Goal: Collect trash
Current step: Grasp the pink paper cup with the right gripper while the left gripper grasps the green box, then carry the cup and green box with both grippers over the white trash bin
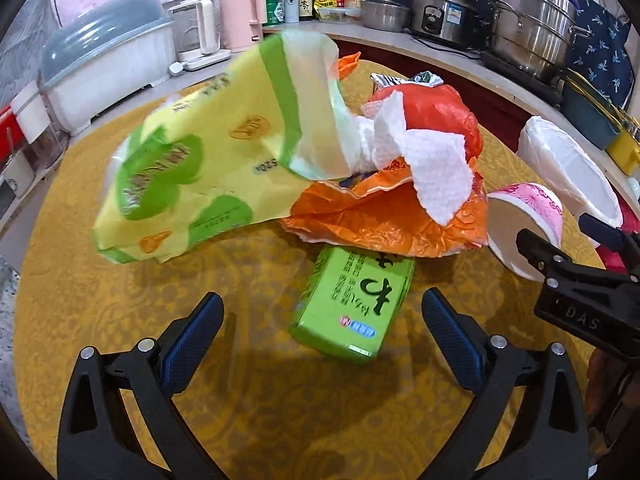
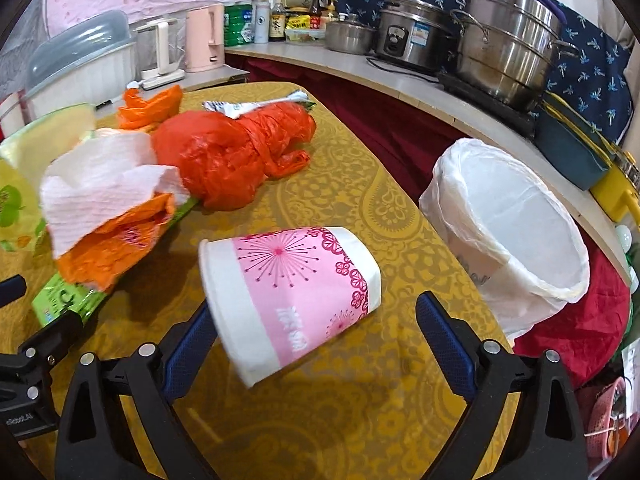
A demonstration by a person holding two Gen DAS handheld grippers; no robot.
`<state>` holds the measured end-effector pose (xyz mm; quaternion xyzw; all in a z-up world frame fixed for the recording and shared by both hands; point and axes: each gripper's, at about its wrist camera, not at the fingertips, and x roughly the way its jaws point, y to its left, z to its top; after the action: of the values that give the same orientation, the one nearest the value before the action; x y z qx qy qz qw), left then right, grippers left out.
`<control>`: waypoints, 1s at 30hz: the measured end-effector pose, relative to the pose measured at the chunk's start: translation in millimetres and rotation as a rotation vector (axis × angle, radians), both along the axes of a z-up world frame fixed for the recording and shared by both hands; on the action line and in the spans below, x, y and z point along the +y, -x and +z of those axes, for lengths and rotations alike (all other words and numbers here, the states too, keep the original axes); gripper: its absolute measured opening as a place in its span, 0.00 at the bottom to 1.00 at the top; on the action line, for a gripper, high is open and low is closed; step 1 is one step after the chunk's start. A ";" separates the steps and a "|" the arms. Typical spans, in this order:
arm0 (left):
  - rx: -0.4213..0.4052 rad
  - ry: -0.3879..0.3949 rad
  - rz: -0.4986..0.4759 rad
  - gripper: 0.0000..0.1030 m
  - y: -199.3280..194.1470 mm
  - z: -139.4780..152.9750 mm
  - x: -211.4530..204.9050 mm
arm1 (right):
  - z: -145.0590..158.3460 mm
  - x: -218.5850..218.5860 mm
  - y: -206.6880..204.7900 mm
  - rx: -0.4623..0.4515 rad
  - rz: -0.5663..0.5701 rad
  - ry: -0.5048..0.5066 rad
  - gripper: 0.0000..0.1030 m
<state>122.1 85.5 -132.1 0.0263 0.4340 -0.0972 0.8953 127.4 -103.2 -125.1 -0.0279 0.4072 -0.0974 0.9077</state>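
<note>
A pink-and-white paper cup (image 2: 294,300) lies on its side on the yellow patterned tablecloth (image 2: 360,200), its long axis running from its base at the near left toward its mouth at the far right, in the direction of the white-lined trash bin (image 2: 508,232) standing just off the table's right edge. The right gripper (image 2: 316,344) hovers over the cup with its blue-padded jaws spread wide, one on each side; whether the left pad touches the cup's base cannot be told, and the right pad stands clear. To the cup's left, a green rectangular carton (image 1: 352,304) lies flat, its long axis pointing from the near edge up under a crumpled orange plastic bag (image 1: 384,220). The left gripper (image 1: 322,332) is held above the carton, jaws wide apart and gripping nothing. A white paper towel (image 1: 424,164) drapes over the orange bag, beside a knotted red plastic bag (image 2: 232,156) and a yellow-and-green plastic wrapper (image 1: 192,168). Steel pots (image 2: 508,48) and a pink kettle (image 2: 204,40) line the counter behind.
</note>
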 end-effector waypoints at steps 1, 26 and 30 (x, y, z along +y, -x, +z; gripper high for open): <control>-0.001 0.002 -0.010 0.87 -0.9 -1.0 -1.2 | -1.0 -1.7 -1.1 0.001 -0.005 -0.002 0.86; 0.016 0.100 -0.030 0.47 39.8 25.4 -23.9 | 24.8 -61.5 26.4 -0.037 -0.099 -0.186 0.05; 0.003 0.116 -0.046 0.47 54.1 37.5 -28.3 | 35.8 -65.8 39.5 -0.064 -0.105 -0.190 0.05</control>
<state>68.0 57.2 -94.6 -0.0157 0.4283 -0.1425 0.8922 87.9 -169.0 -89.2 0.0829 0.3864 -0.1066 0.9124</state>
